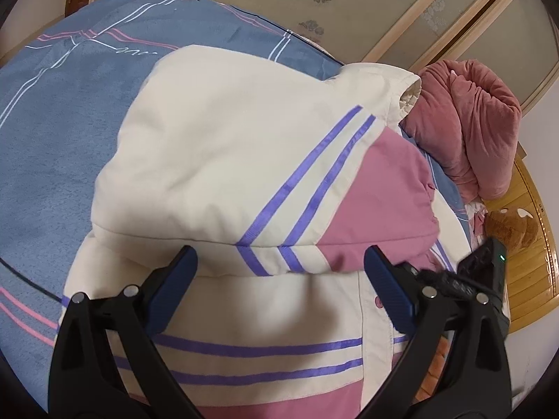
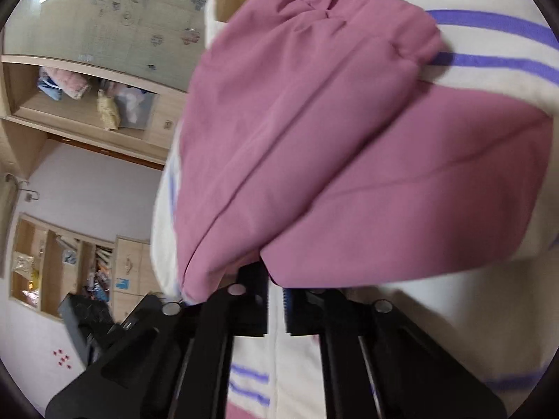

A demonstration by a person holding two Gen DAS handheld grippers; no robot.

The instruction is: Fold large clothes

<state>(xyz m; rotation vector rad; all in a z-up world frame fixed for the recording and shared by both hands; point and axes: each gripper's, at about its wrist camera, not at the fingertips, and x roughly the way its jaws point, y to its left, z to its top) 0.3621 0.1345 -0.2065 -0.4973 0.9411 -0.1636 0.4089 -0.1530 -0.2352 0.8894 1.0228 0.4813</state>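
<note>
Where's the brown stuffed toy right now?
In the left wrist view the brown stuffed toy lies at the far right, on the bamboo mat, just below the rolled pink blanket and beside the jacket.

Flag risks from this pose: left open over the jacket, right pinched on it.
1. The right gripper seems shut on only a thin edge of the jacket; the puffy fabric may slip out.
2. The folded sleeve lies loose and could spring open.
3. The open left gripper holds nothing down.
</note>
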